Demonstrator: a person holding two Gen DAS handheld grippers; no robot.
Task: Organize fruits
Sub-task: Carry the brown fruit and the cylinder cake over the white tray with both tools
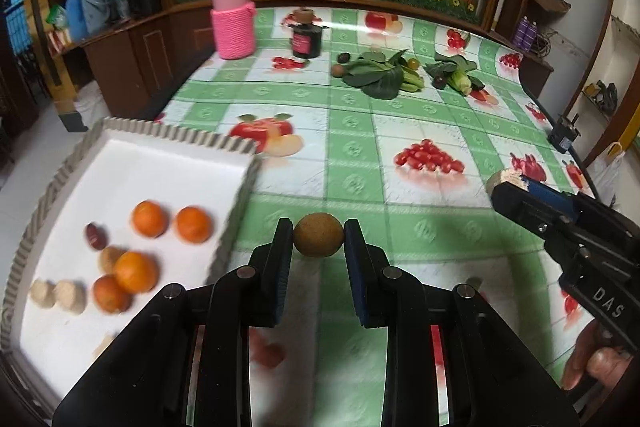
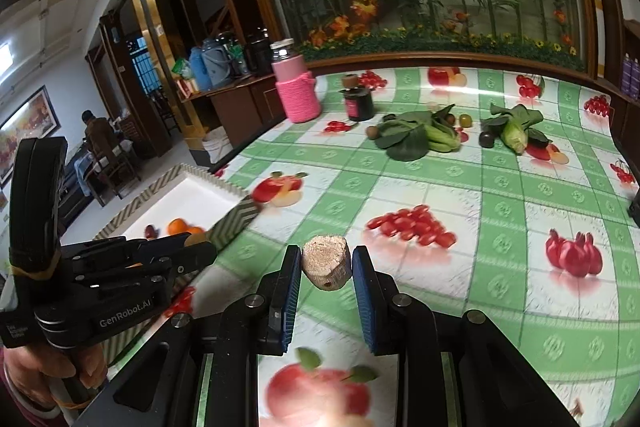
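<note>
Two fruits ride pinched above the green-checked tablecloth (image 1: 400,203), just right of the white fluted-rim tray (image 1: 132,163): a round brown fruit (image 1: 318,235) in the left gripper (image 1: 318,239), a beige, rough-skinned fruit (image 2: 326,261) in the right gripper (image 2: 326,267); each should clear the rim before release, away from the oranges (image 1: 150,219).

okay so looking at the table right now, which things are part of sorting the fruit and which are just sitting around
Job: round brown fruit in left jaws; pale chunk in right jaws; white tray; oranges in it.
Lying about: pink bottle, dark jar, leafy greens, corn.
</note>
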